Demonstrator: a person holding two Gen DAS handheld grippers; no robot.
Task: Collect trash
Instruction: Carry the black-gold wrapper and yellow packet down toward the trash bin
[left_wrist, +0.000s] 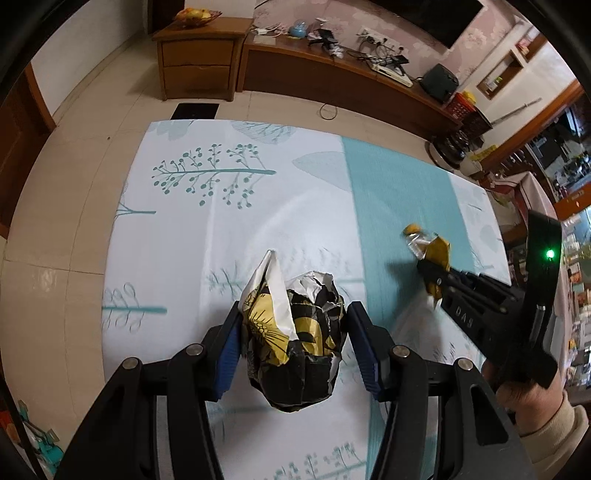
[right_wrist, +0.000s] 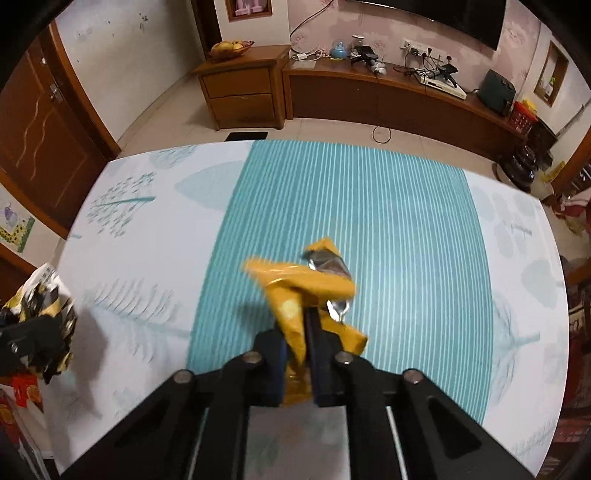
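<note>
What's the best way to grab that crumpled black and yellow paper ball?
Squeeze the paper ball across its fat middle, coming down from above with one finger on each side, as the left gripper holds it now. It is lumpy and roundish, so the wide middle probably slips least.

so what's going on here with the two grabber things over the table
A person is picking up trash with a handheld gripper in each hand. The left gripper holds a crumpled black, yellow and white paper wad between its blue-padded fingers. The right gripper is shut on a crinkled yellow wrapper with a silver lining, over the teal striped band of the tablecloth. No bin shows in either view.
</note>
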